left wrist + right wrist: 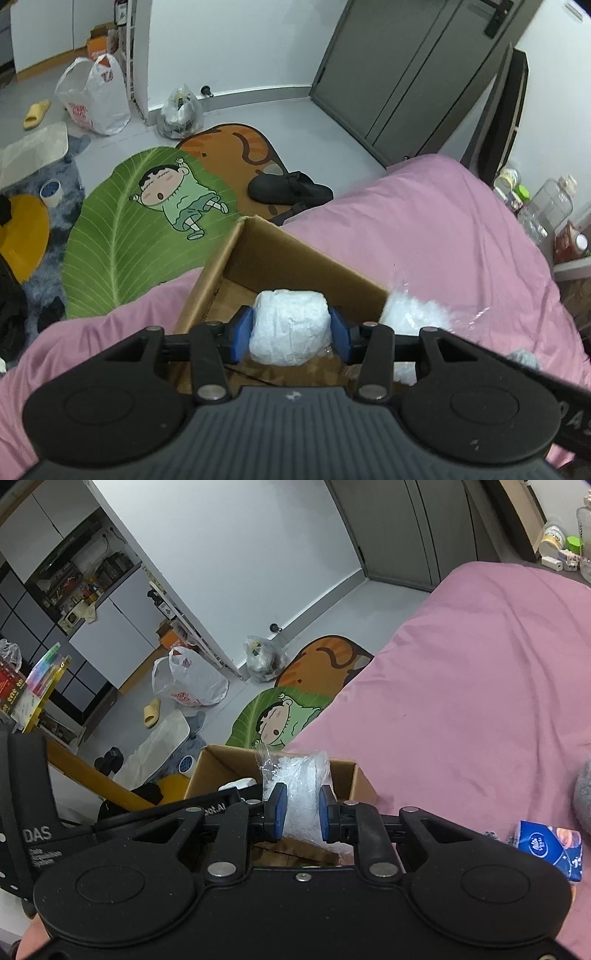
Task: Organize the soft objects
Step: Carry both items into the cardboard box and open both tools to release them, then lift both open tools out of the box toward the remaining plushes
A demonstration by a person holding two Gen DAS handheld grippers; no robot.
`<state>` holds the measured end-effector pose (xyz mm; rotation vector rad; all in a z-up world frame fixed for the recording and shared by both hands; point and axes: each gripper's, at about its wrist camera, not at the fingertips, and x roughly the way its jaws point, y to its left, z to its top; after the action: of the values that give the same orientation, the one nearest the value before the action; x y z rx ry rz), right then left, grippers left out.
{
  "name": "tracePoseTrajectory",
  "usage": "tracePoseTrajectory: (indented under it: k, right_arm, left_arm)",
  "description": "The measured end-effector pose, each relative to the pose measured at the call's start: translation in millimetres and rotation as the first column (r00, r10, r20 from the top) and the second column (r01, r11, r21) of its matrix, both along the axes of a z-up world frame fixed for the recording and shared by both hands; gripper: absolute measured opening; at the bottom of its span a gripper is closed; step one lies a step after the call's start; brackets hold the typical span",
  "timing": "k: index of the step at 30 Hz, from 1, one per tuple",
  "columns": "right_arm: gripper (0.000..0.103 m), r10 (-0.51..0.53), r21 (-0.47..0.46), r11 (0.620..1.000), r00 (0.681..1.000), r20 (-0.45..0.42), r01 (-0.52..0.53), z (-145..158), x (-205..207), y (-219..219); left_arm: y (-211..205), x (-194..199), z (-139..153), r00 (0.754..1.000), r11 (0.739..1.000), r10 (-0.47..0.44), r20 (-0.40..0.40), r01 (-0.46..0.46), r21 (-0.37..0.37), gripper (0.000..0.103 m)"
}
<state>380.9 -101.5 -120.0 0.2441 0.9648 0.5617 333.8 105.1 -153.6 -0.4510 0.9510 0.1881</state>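
An open cardboard box (pixel 280 258) stands on the pink bed cover (pixel 443 236). My left gripper (pixel 291 332) is shut on a white wrapped soft bundle (pixel 290 325), held over the box's opening between the blue pads (pixel 242 332). At the box's right rim in that view lies a clear plastic pack of white fluff (pixel 410 314). In the right wrist view my right gripper (pixel 302 814) is shut on that clear plastic pack (pixel 299 786), above the box (pixel 218 768). The left gripper's black body (pixel 122 812) shows to its left.
A blue tissue packet (pixel 550 849) and a grey fluffy thing (pixel 585 794) lie on the bed at right. On the floor are a green leaf mat (pixel 122 236), an orange cat mat (pixel 236 147), black shoes (pixel 288 192) and plastic bags (pixel 96 99). Bottles (pixel 550 206) stand on the bedside shelf.
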Motion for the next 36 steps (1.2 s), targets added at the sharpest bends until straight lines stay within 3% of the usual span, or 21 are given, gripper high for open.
tracePoseTrajectory:
  k: [4, 11, 17, 26, 31, 36]
  right_arm:
    - [0.018, 0.011, 0.005, 1.000, 1.000, 0.002, -0.011, 0.6, 1.0, 3.5]
    - [0.019, 0.005, 0.006, 1.000, 1.000, -0.001, -0.005, -1.5, 3.3, 10.1]
    - [0.030, -0.024, -0.020, 1.000, 1.000, 0.006, 0.024, -2.5, 2.2, 16.4]
    - [0.031, -0.024, -0.031, 0.999, 1.000, 0.016, 0.025, 8.5, -7.8, 4.5]
    - [0.045, -0.042, -0.048, 0.998, 0.999, 0.025, 0.043, 12.7, -16.8, -12.1]
    - [0.057, -0.068, -0.054, 0.996, 0.998, 0.014, 0.069, 13.2, -24.9, -34.2]
  left_arm:
    - [3.3, -1.9, 7.3, 1.000, 1.000, 0.009, 0.012, -0.008, -0.016, 0.051]
    - [6.8, -9.0, 20.7, 0.999, 1.000, 0.017, 0.037, -0.017, -0.007, 0.051]
    - [12.9, -16.3, 23.8, 0.999, 1.000, 0.028, 0.030, -0.028, -0.002, 0.052]
    - [13.5, -25.6, 28.8, 0.999, 1.000, 0.029, 0.019, -0.029, 0.008, 0.055]
    - [8.5, -32.0, 34.6, 0.999, 0.999, 0.027, 0.019, -0.028, 0.036, 0.070]
    - [-2.8, -38.7, 39.2, 1.000, 0.998, 0.020, 0.010, -0.020, 0.062, 0.076]
